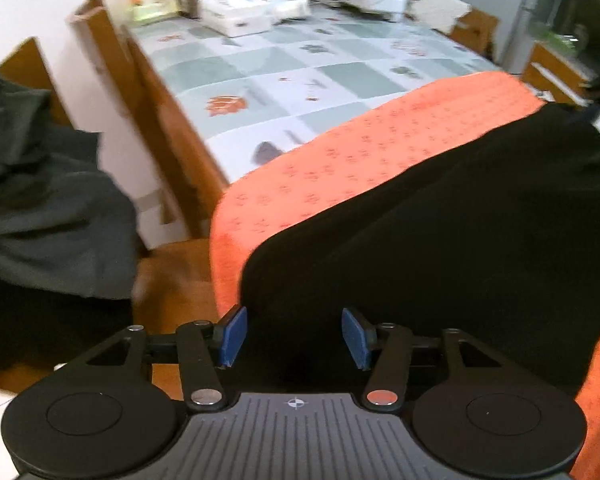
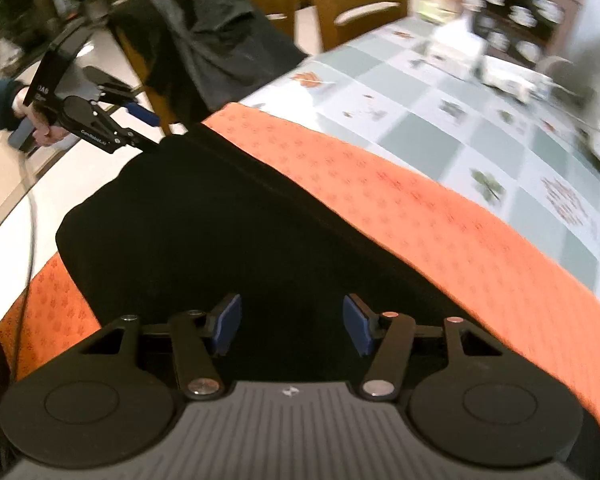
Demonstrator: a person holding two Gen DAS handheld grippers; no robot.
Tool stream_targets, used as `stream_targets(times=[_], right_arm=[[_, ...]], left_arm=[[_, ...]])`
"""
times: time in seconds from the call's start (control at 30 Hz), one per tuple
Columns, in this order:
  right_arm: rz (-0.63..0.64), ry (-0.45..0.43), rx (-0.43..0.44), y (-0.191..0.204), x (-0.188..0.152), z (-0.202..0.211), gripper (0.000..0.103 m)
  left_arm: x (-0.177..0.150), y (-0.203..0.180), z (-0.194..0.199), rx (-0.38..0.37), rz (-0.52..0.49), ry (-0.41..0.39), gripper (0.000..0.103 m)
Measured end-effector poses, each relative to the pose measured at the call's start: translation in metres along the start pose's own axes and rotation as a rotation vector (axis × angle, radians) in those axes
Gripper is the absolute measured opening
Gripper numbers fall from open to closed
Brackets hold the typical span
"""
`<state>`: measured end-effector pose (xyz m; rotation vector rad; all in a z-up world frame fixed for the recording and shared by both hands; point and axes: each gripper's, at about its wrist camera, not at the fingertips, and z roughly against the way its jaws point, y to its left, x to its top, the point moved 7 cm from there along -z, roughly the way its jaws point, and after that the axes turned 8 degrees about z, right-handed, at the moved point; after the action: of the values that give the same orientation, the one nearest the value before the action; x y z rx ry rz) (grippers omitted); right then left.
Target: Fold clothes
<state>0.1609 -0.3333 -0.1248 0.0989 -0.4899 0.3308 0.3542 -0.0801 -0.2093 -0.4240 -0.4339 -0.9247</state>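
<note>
A black garment (image 1: 440,240) lies flat on an orange patterned cloth (image 1: 380,140) at the near end of the table. My left gripper (image 1: 295,336) hovers over the garment's near edge, its blue pads (image 1: 234,336) apart with only cloth below them. In the right wrist view the same black garment (image 2: 220,232) spreads over the orange cloth (image 2: 440,220). My right gripper (image 2: 293,326) is open above it, and nothing is pinched. The left gripper (image 2: 150,130), held by a hand (image 2: 44,132), shows at the garment's far left corner, open.
A dark grey garment (image 1: 40,200) hangs over a wooden chair (image 2: 360,4) to the left of the table. The checked tablecloth (image 1: 300,68) carries a tissue box (image 1: 236,16) and white items at the far end. A cabinet with dishes (image 2: 520,12) stands behind.
</note>
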Motion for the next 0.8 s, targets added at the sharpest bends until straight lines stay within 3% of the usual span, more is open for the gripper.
stream_targets(times=[0.27,0.47,0.67,0.77,0.8], right_arm=[[0.085,0.070,0.150,-0.027,0.045,-0.061,0.042],[0.130,0.144,0.249,-0.036,0.062,-0.102,0.041],[0.172,0.209,0.297,-0.036,0.063,-0.128,0.041],[0.184,0.217,0.287,-0.036,0.062,-0.133,0.021],[0.181,0.214,0.295,-0.035,0.062,-0.132,0.007]], left_arm=[[0.015,0.015,-0.015,-0.155,-0.023,0.033,0.055],[0.012,0.029,-0.024,-0.305,0.048,0.097,0.054],[0.006,0.041,-0.035,-0.412,0.186,0.142,0.054],[0.005,0.041,-0.031,-0.412,0.207,0.120,0.045],[0.005,0.042,-0.029,-0.406,0.210,0.108,0.037]])
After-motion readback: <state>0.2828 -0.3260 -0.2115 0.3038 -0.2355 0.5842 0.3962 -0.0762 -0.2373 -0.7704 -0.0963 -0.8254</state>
